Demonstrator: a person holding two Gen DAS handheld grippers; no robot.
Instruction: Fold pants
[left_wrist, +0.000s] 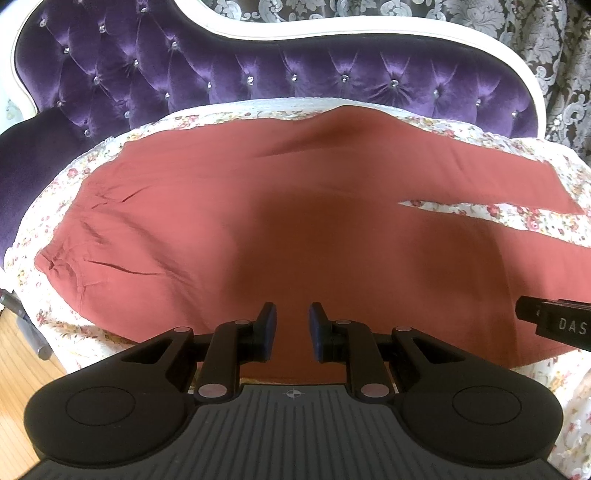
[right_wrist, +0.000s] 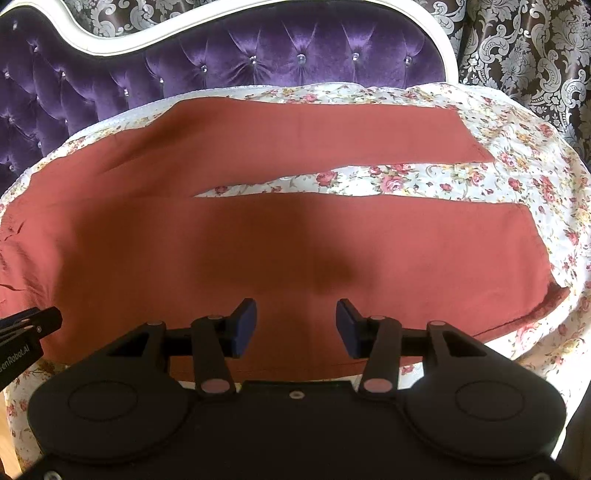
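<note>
Both grippers hover just above the near edge of the rust-red pants (left_wrist: 258, 206): the left gripper (left_wrist: 292, 330) with its blue pads a narrow gap apart, the right gripper (right_wrist: 295, 326) spread wider, nothing between either pair. Spread flat, the pants lie lengthwise across a floral bedsheet (right_wrist: 480, 177), waistband at the left, both legs running rightward and splitting into a V with sheet showing between. Behind stands a purple tufted headboard (left_wrist: 258, 70) with a white frame; nothing lies on the fabric.
</note>
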